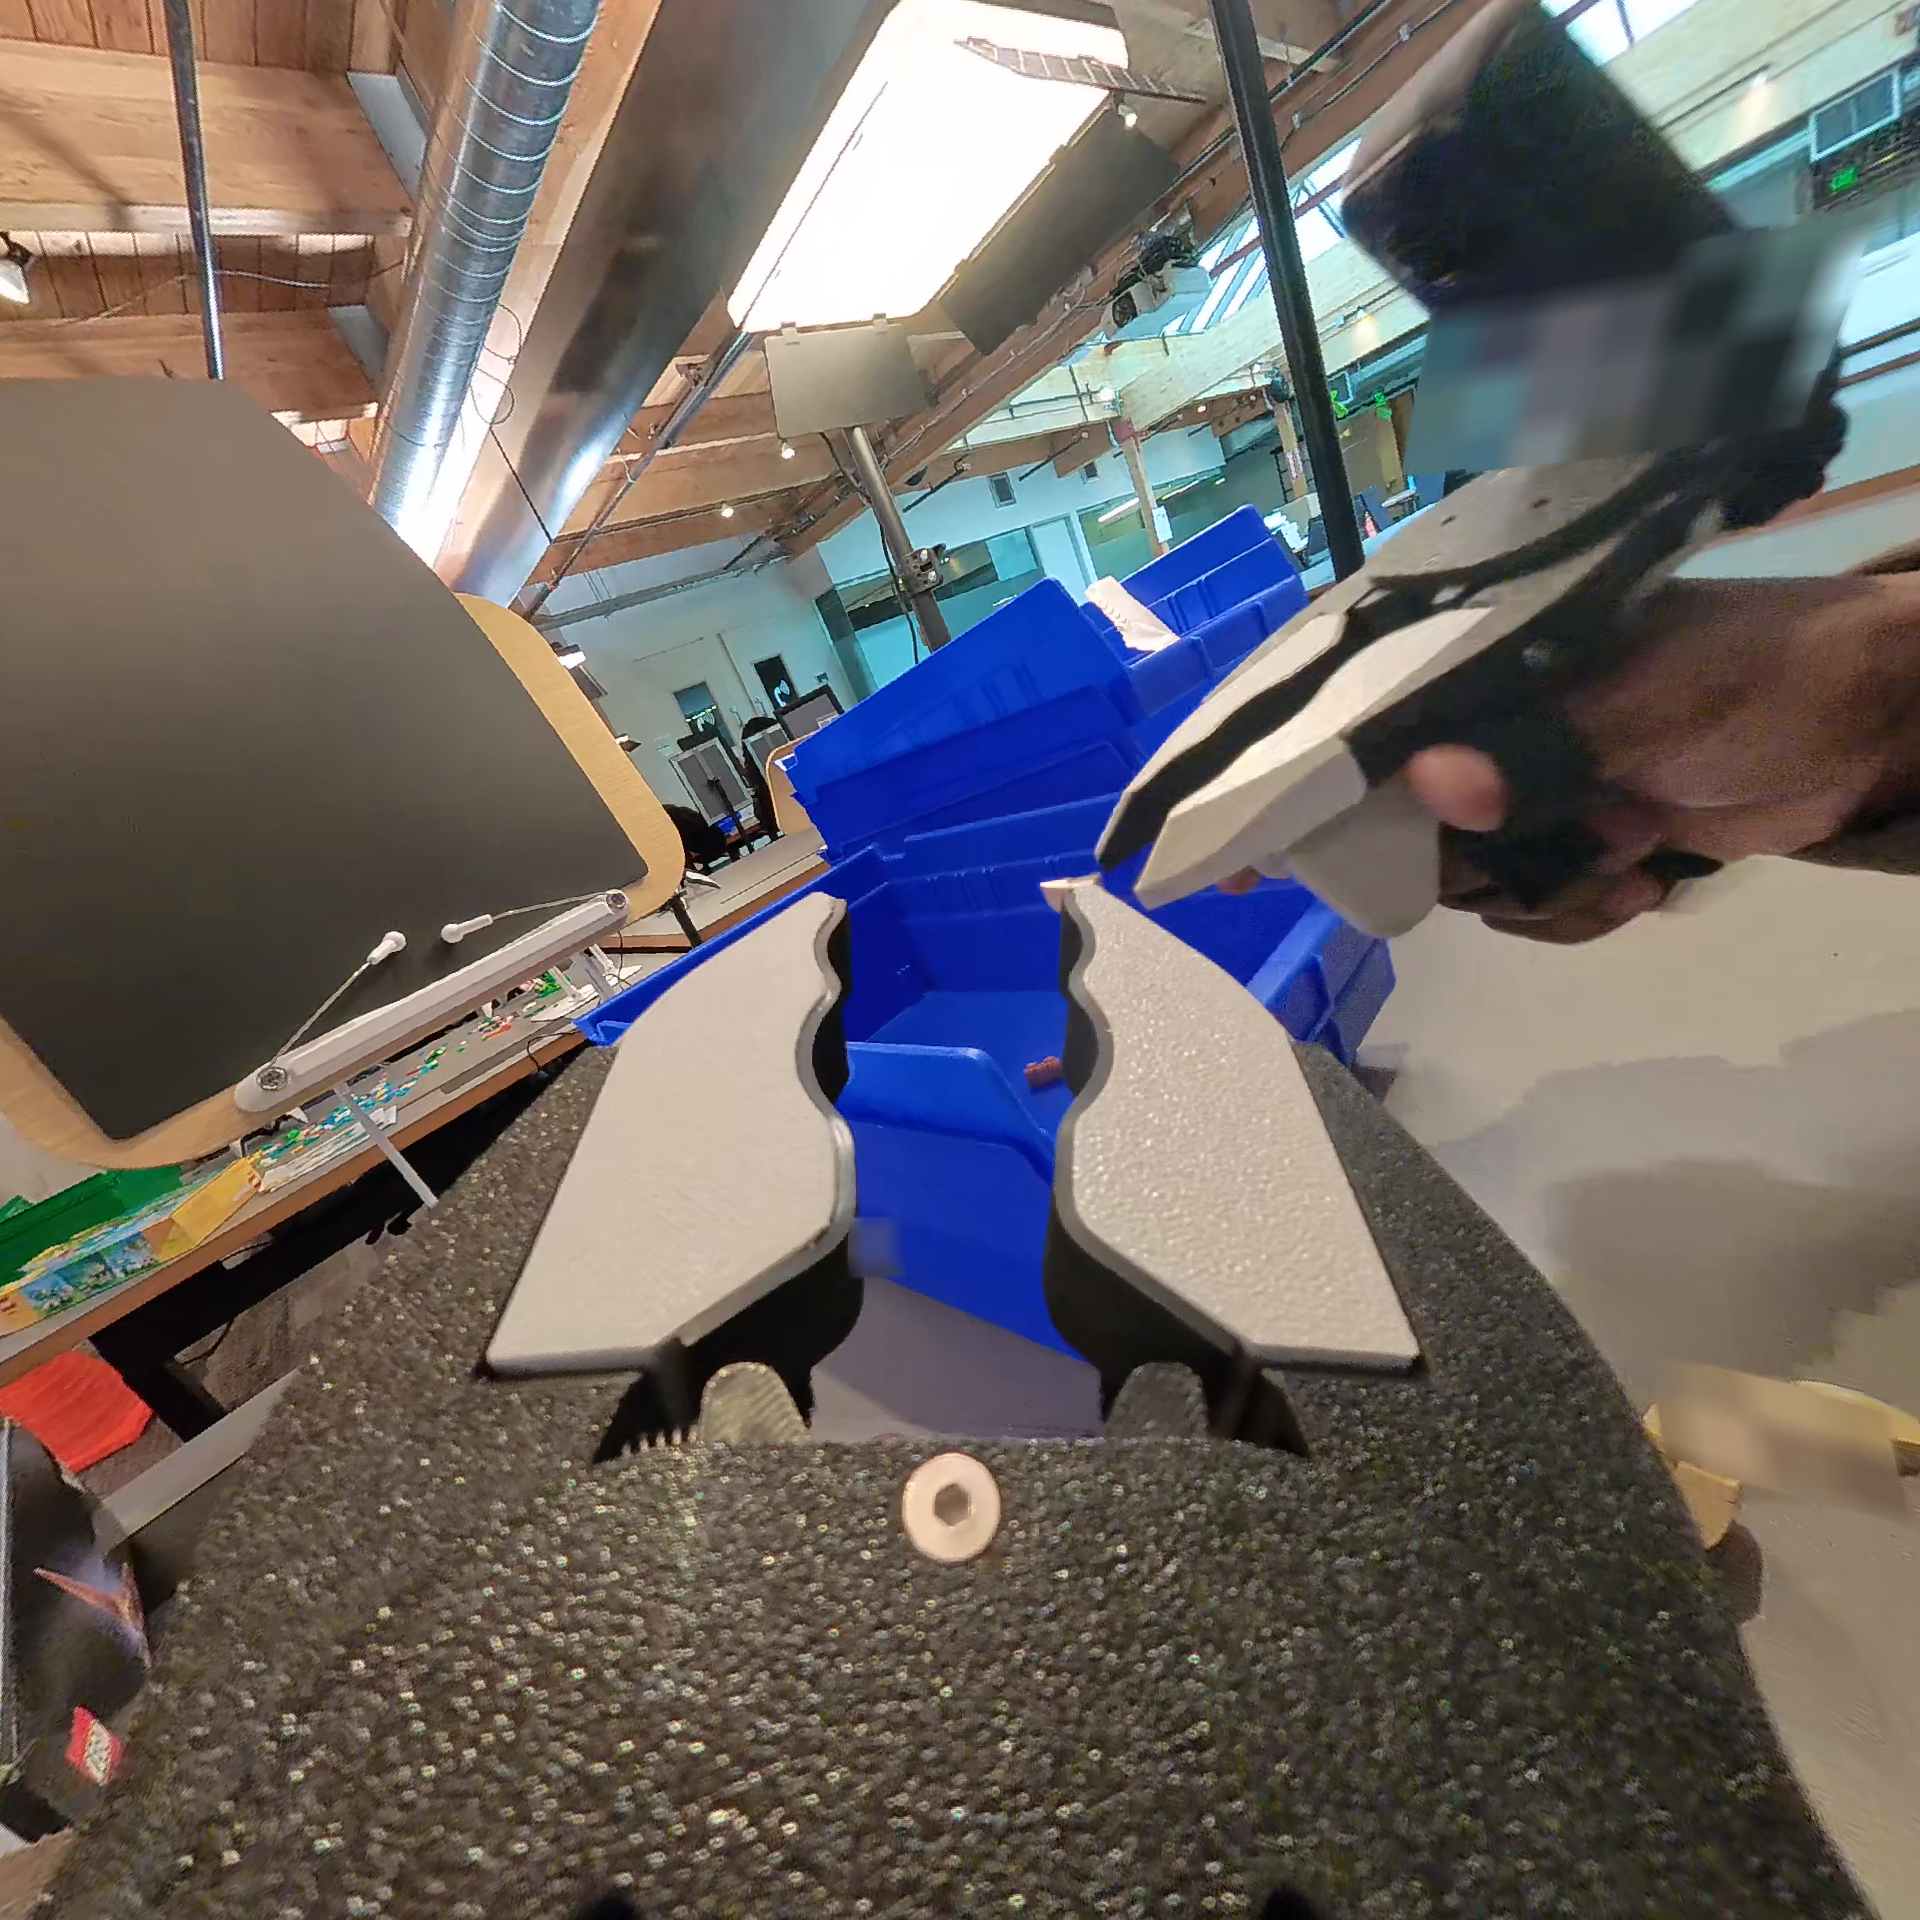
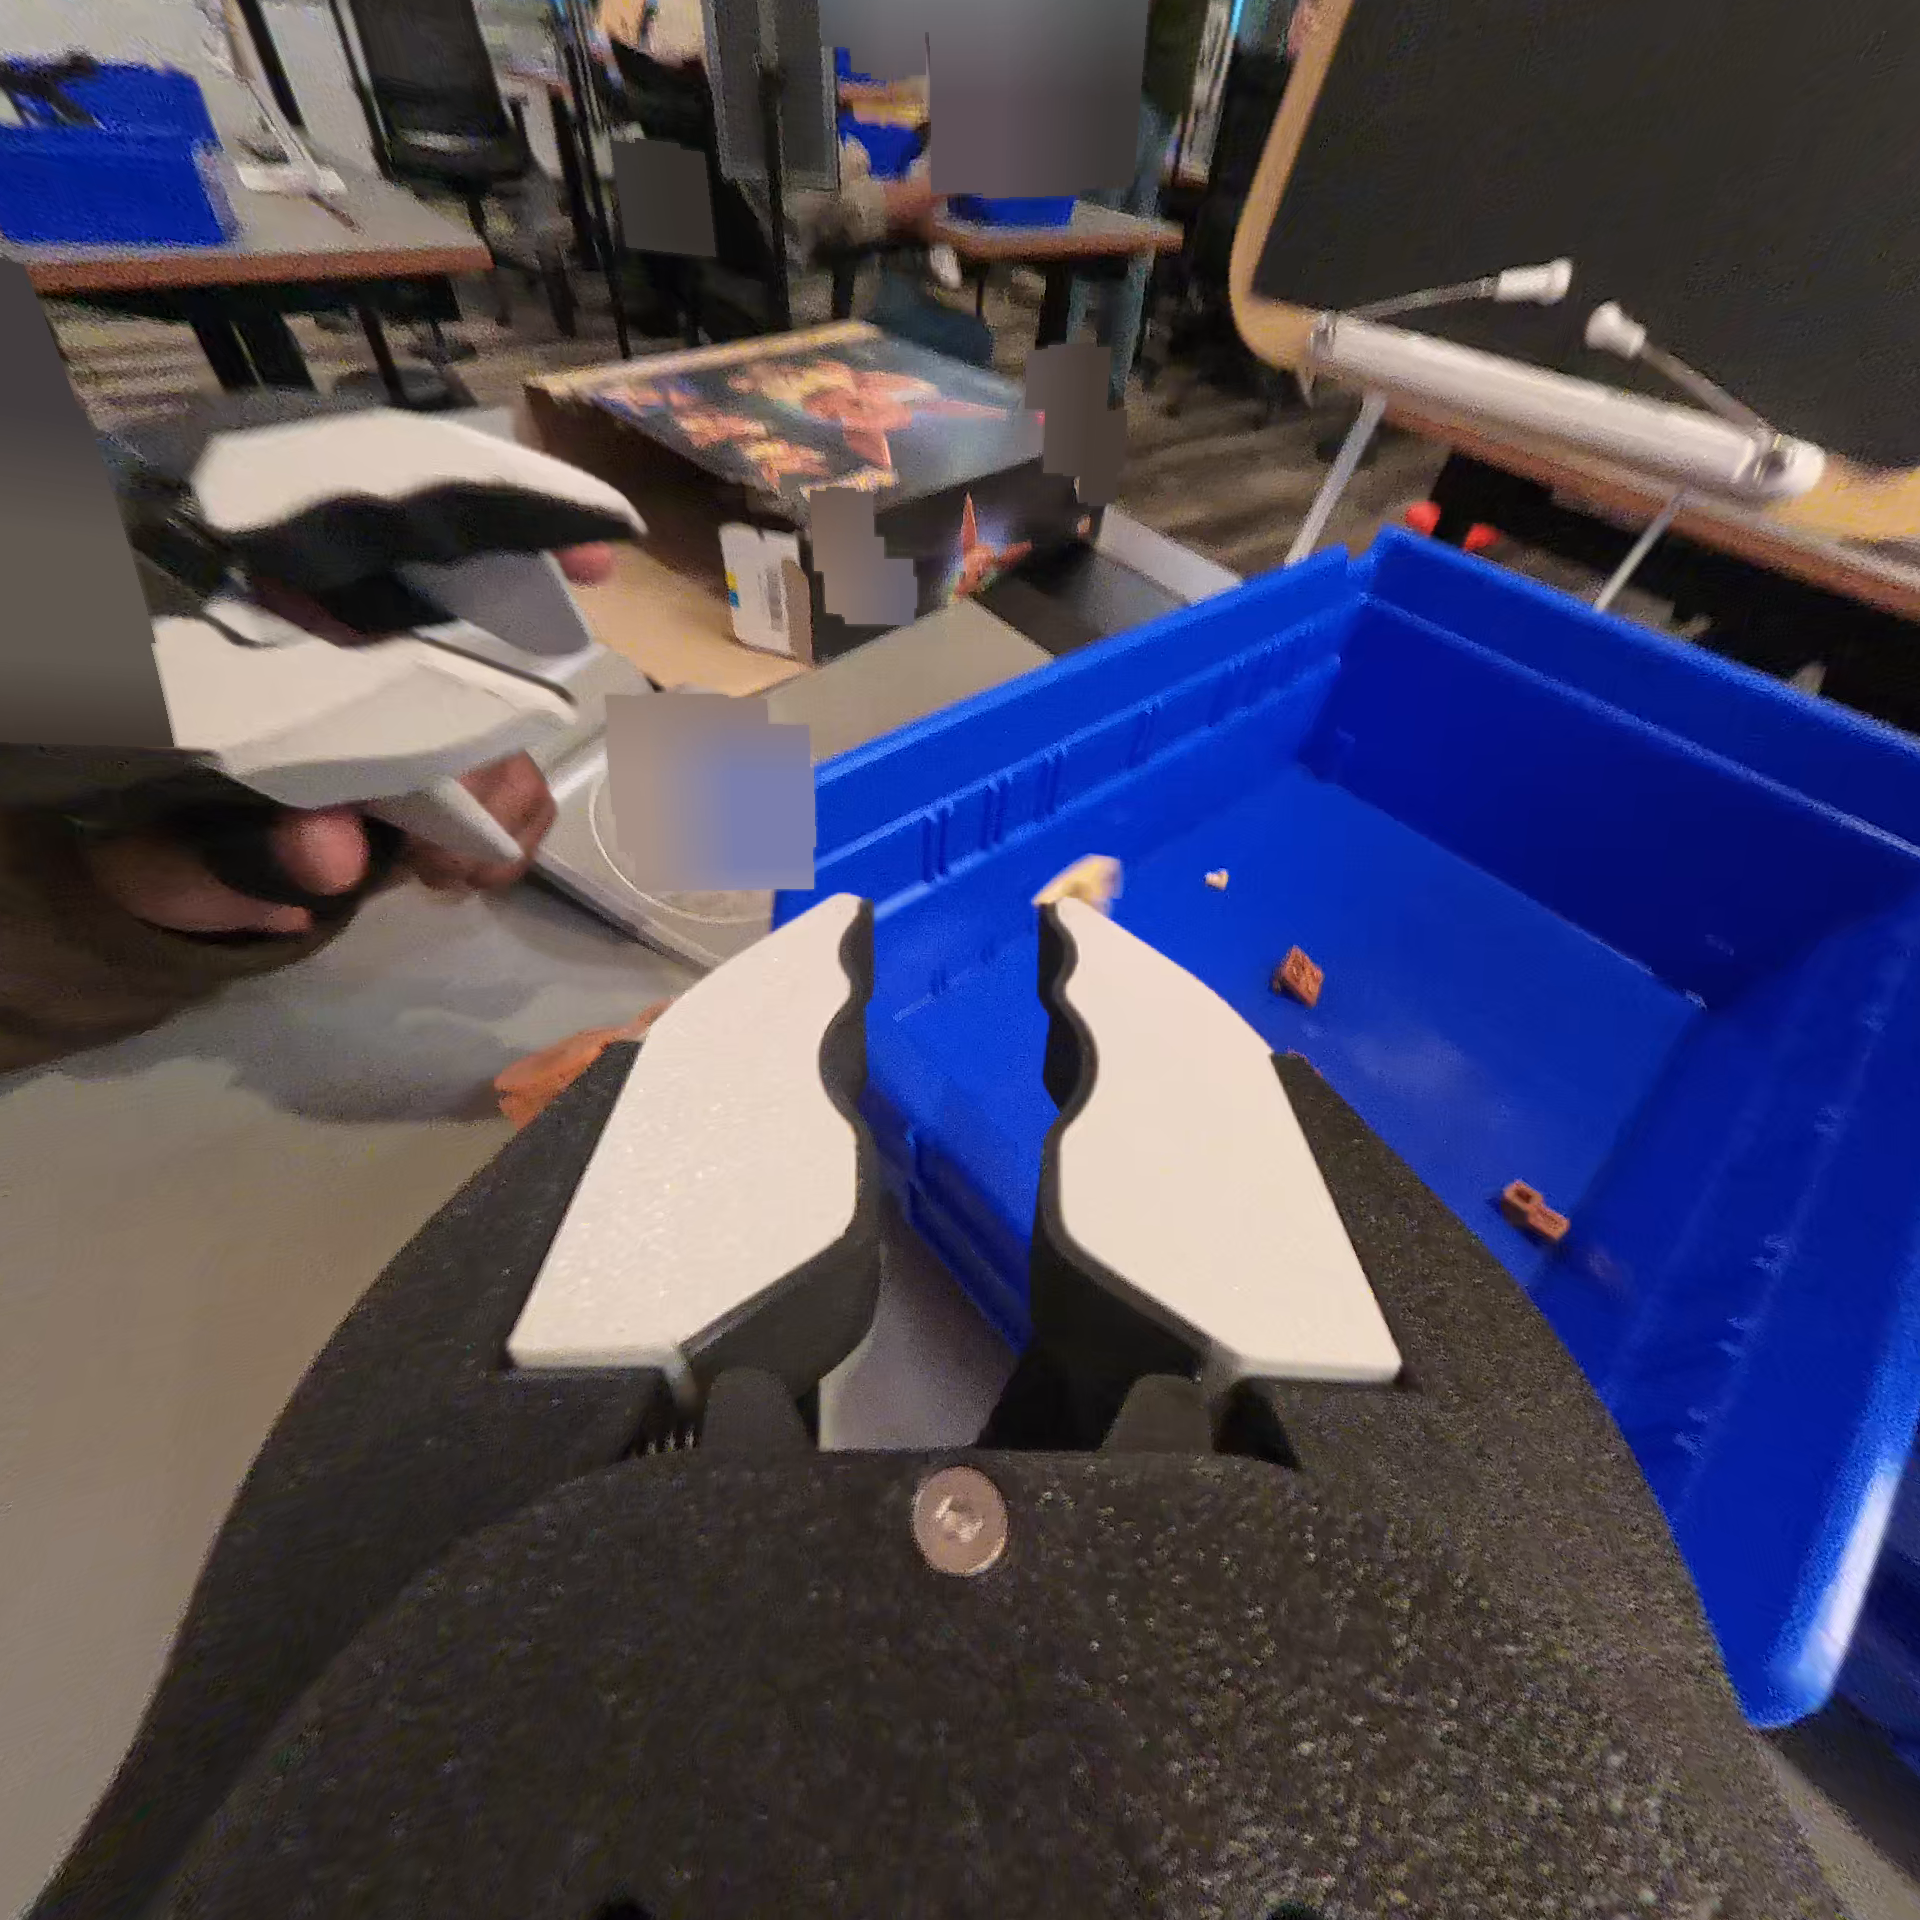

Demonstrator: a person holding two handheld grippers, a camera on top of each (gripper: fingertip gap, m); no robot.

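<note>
Grey table with blue bin: left claw open, level at bin front; right claw open, angled down over bin rim, tan piece at its 1 o'clock fingertip, brown bricks at 2 o'clock.

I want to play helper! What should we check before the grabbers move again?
1. Right gripper open with nothing between its fingers: ok.
2. Left gripper open, nothing between: ok.
3. Blue bin in front of both grippers: ok.
4. Brown bricks lie on the bin floor: ok.
5. Tan bit at the right gripper's fingertip, stuck or loose: cannot tell.
6. The two grippers apart from each other: ok.
</note>
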